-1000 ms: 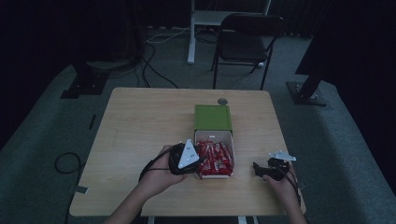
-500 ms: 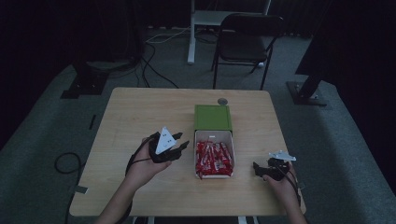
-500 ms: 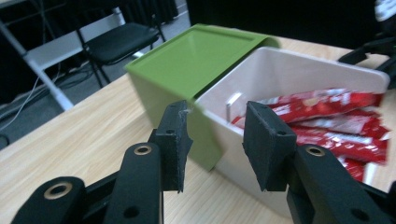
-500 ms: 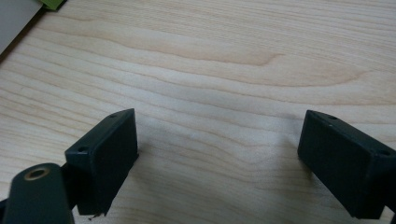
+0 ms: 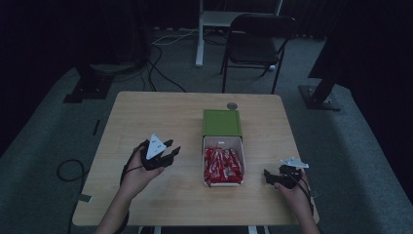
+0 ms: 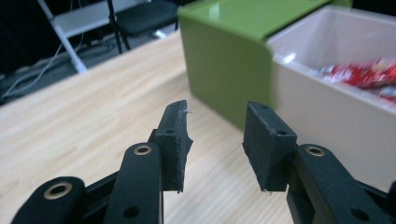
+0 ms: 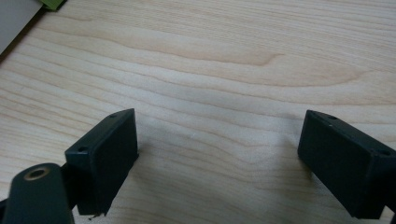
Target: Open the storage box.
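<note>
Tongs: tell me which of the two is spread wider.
The right tongs, resting near the table's right edge; its jaws gape far apart, while the left tongs show a narrower gap beside the box.

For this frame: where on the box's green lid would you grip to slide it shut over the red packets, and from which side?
Probably the green lid by its two long side walls, gripper coming down from above. It sits slid back toward the table's far edge, leaving the white tray and red packets uncovered. Its flat top offers no edge to pinch, but the side walls are parallel. The left gripper, jaws apart and empty, is nearer.
</note>
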The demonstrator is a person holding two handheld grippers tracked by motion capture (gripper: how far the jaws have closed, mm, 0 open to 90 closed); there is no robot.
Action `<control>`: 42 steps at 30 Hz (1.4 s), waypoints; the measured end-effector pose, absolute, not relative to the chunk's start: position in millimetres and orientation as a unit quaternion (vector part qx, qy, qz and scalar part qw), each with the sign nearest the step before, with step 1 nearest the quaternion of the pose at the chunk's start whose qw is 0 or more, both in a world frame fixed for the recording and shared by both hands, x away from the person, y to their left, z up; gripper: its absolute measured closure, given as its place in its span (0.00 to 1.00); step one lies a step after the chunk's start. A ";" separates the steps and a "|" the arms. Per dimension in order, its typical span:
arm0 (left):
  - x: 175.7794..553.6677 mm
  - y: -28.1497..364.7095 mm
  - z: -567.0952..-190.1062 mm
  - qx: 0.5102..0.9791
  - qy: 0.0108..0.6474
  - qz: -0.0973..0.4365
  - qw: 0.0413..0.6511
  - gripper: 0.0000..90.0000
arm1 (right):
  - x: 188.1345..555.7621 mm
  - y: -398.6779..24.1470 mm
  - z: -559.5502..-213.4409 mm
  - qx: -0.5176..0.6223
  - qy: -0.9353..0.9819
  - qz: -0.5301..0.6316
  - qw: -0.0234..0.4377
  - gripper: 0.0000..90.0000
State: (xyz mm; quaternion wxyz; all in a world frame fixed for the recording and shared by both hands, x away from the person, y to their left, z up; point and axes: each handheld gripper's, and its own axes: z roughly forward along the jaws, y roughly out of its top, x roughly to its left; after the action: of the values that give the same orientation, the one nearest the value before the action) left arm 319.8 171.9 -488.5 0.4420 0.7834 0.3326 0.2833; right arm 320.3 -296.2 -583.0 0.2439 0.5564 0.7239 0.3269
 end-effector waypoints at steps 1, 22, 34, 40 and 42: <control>319.8 174.4 -491.7 0.784 0.336 0.281 0.440 0.68 | 320.3 -296.2 -583.0 0.556 0.724 0.327 0.244 0.13; 318.9 208.1 -539.8 0.792 0.411 0.215 0.396 0.32 | 320.4 -296.1 -583.0 0.557 0.724 0.327 0.244 0.13; 324.4 229.6 -555.9 0.768 0.477 0.226 0.362 0.11 | 320.4 -296.2 -583.1 0.556 0.724 0.327 0.244 0.13; 324.6 239.6 -564.2 0.767 0.496 0.234 0.333 0.11 | 320.4 -296.2 -583.1 0.556 0.724 0.327 0.244 0.13; 324.5 242.6 -566.2 0.766 0.501 0.237 0.325 0.11 | 320.3 -296.1 -583.0 0.556 0.724 0.326 0.244 0.13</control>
State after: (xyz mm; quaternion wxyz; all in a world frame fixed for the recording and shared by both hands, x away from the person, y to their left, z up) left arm 324.5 242.6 -566.2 0.3247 0.7663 0.5012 0.2370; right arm 320.3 -296.1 -583.0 0.2443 0.5561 0.7242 0.3264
